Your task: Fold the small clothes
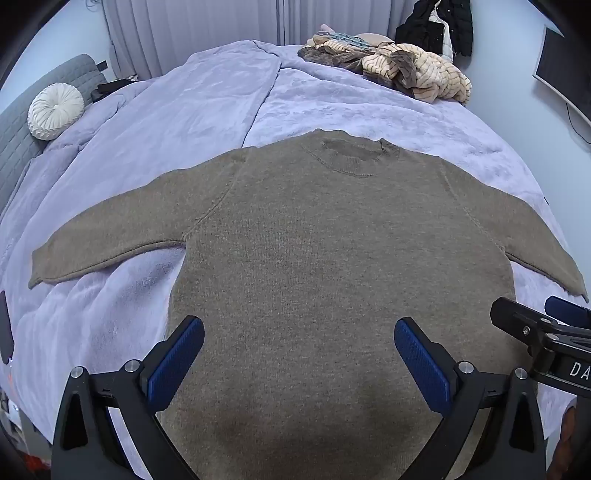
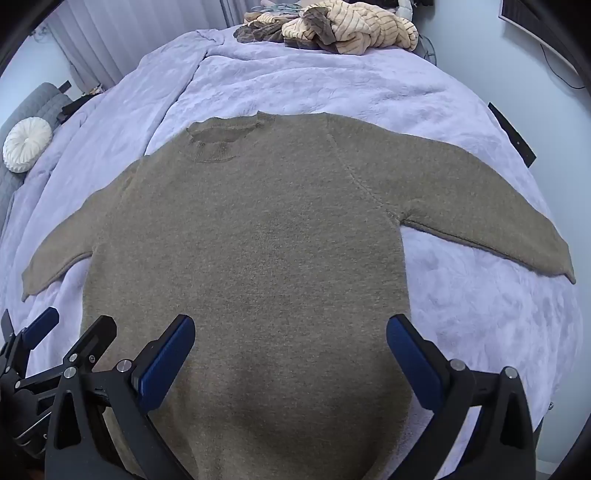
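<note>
A brown knit sweater [image 1: 314, 240] lies flat and face up on the lilac bedspread [image 1: 221, 96], collar at the far end, both sleeves spread out to the sides. My left gripper [image 1: 299, 339] hovers over the sweater's lower body, jaws wide open, nothing between the blue pads. The right gripper [image 1: 546, 325] shows at the right edge of the left wrist view. In the right wrist view the same sweater [image 2: 258, 240] fills the middle, and my right gripper [image 2: 291, 338] stands open above its hem area. The left gripper [image 2: 74, 343] appears at the lower left there.
A heap of striped beige and brown clothes [image 1: 399, 66] sits at the far end of the bed. A round white cushion [image 1: 55, 110] leans on a grey headboard at left. A dark monitor [image 1: 565, 74] hangs on the right wall. Curtains [image 1: 207, 26] close off the back.
</note>
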Demonstrator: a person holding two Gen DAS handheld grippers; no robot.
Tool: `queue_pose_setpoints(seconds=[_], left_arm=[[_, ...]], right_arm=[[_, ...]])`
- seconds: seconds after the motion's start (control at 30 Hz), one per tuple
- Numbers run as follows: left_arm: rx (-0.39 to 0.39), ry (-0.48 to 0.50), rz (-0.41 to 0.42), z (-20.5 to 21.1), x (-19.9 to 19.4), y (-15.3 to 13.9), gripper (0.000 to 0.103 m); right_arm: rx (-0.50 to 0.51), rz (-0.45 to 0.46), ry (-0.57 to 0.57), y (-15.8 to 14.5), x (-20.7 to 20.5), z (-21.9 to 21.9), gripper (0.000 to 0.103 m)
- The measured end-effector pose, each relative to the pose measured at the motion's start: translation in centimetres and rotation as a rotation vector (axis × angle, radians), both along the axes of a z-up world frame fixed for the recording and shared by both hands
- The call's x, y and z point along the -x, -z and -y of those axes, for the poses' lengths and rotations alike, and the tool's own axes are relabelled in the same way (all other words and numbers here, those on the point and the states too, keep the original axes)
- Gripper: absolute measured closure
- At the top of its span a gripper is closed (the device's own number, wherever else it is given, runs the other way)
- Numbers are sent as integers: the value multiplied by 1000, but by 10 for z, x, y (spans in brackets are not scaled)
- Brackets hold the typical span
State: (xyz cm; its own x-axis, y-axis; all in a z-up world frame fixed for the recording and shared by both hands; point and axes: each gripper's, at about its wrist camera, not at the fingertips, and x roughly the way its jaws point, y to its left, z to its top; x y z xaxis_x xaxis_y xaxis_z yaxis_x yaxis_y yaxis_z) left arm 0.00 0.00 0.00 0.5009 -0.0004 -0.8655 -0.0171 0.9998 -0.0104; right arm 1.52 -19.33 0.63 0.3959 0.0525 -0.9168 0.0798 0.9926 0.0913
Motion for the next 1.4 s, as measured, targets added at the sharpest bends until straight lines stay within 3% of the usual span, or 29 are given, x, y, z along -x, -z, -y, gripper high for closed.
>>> queue_pose_setpoints(seconds=[1.13, 1.4], left_arm=[[2, -1, -6, -6, 0, 0, 0], [18, -1, 32, -9, -1, 6, 0]], right_arm=[[54, 2, -4, -4, -5, -5, 0], [54, 2, -4, -4, -4, -5, 0]])
